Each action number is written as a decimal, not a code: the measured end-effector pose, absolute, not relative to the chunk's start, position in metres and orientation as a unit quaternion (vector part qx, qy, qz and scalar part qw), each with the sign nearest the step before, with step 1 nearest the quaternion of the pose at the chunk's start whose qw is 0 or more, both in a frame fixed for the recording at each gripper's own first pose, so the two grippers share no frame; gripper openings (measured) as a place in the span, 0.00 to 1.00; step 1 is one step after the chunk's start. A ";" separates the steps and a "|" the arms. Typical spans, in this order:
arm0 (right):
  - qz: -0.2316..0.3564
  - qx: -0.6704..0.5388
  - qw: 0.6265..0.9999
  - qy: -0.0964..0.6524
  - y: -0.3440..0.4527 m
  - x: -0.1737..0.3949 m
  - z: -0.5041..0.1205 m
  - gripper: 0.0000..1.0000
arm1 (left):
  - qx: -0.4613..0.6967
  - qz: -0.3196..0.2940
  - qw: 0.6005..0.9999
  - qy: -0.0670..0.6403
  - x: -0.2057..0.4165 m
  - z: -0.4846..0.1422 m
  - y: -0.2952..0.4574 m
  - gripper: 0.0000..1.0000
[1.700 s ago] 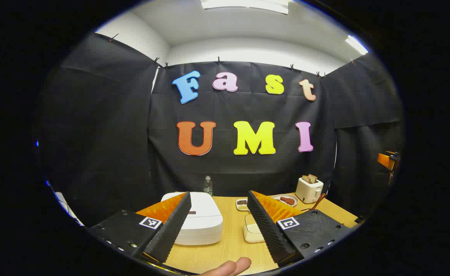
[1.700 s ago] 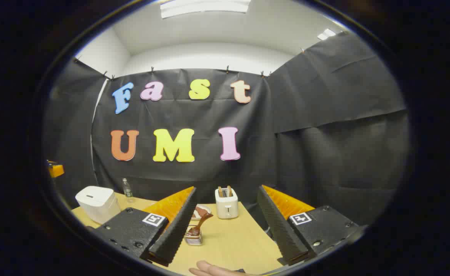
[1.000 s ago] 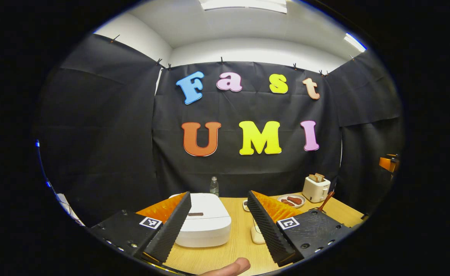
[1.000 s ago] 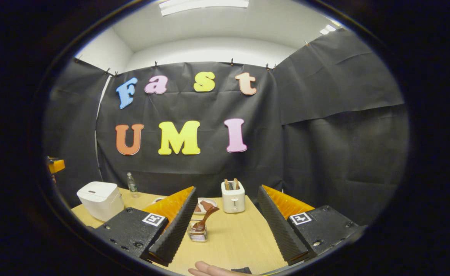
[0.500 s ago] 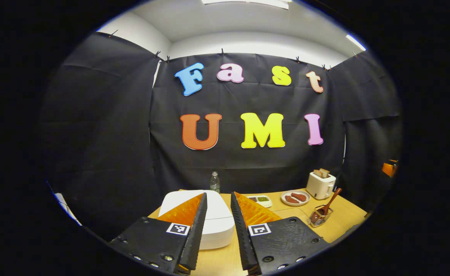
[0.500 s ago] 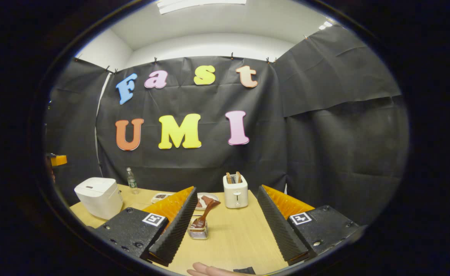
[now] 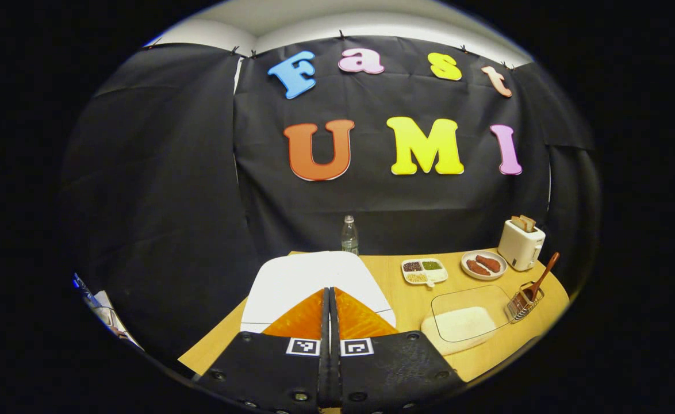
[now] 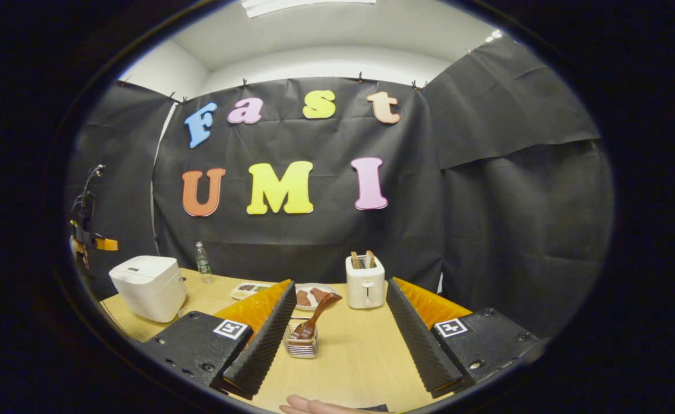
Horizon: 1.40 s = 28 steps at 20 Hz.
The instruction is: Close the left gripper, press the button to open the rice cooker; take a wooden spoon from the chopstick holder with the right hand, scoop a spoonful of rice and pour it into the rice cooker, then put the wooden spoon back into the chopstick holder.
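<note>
Below left tool point(image 7: 329, 299), white lidded rice cooker point(image 7: 314, 279)

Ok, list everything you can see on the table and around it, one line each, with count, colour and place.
rice cooker: 1, white, lid down, table's left end
water bottle: 1, clear, behind the cooker
divided dish: 1, white, four fillings, mid-table
plate: 1, white, brown pieces on it, beside the toaster
toaster: 1, white, bread in slots, far right
rice box: 1, clear, rice inside, near edge
chopstick holder: 1, wire, right side
wooden spoon: 1, brown, standing in the holder
table: 1, light wood
left tool: shut, over the cooker
right tool: open, facing the holder
</note>
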State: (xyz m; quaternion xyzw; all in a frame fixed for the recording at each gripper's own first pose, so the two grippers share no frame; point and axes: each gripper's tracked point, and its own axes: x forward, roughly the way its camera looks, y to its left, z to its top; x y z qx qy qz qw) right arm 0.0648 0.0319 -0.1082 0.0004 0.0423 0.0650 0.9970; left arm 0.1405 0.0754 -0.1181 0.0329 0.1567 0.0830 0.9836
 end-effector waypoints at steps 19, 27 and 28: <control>0.085 0.002 0.992 0.095 0.039 0.096 -0.164 1.00 | -0.023 0.134 0.948 0.289 0.179 -0.202 0.112 0.00; 0.071 -0.014 0.992 0.099 0.031 0.085 -0.159 0.99 | -0.037 0.134 0.951 0.277 0.177 -0.185 0.111 0.00; 0.070 -0.016 0.993 0.099 0.030 0.082 -0.160 0.99 | -0.028 0.136 0.956 0.259 0.176 -0.174 0.113 0.00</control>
